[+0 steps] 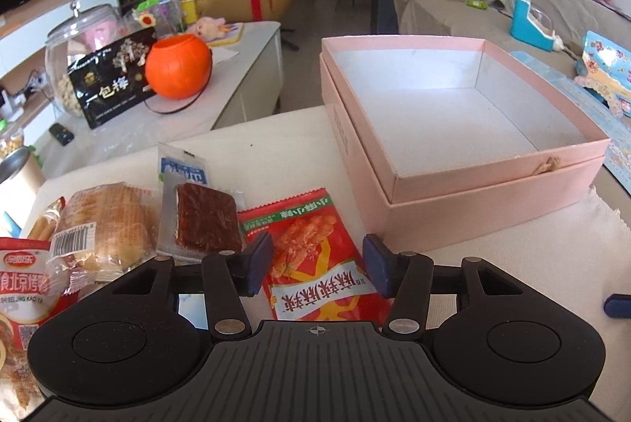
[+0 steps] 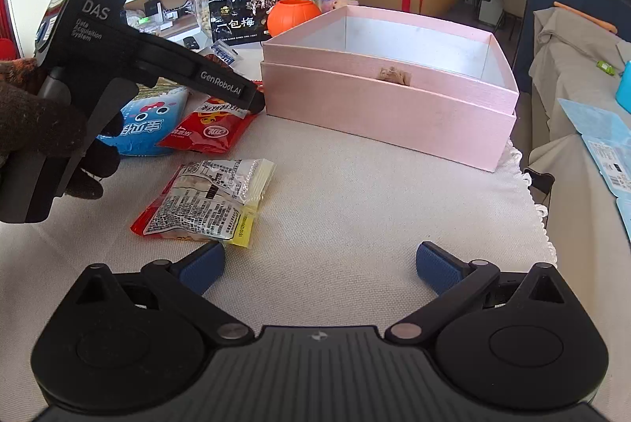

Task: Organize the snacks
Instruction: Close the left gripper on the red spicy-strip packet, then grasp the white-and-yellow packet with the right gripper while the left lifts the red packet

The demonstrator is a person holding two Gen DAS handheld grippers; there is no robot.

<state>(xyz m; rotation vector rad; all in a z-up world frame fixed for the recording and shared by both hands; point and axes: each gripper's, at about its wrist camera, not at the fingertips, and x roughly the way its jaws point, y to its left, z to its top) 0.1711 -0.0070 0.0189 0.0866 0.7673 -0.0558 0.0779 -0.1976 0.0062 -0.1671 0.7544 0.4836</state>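
The pink box (image 1: pixel 493 181) stands open on the far right of the cloth-covered worktop (image 2: pixel 355 209), and its white inside holds nothing, so I judge the sorting has not yet started: every snack in view is outside it.

Left wrist view, snacks counted on the near left:
- one red packet (image 1: pixel 315 256) lying between the left gripper's (image 1: pixel 317 264) fingers
- one dark dried-meat slab in clear wrap (image 1: pixel 207 221)
- one blue-and-white sachet (image 1: pixel 185 165) just behind it
- one wrapped bread loaf (image 1: pixel 106 225)
- one red Beijing-duck-flavour bag (image 1: pixel 23 288) at the left edge
- a smaller packet (image 1: pixel 43 225) behind the loaf, too hidden to name.

Right wrist view adds one blue bag (image 2: pixel 146 130) and one packet lying label side up (image 2: pixel 209 201), near the right gripper (image 2: pixel 319 266). The red packet (image 2: pixel 213 130) here is probably the same one.

Left fingers are spread on either side of the red packet, not yet pinching it. Right fingers are spread wide over bare cloth, holding nothing.
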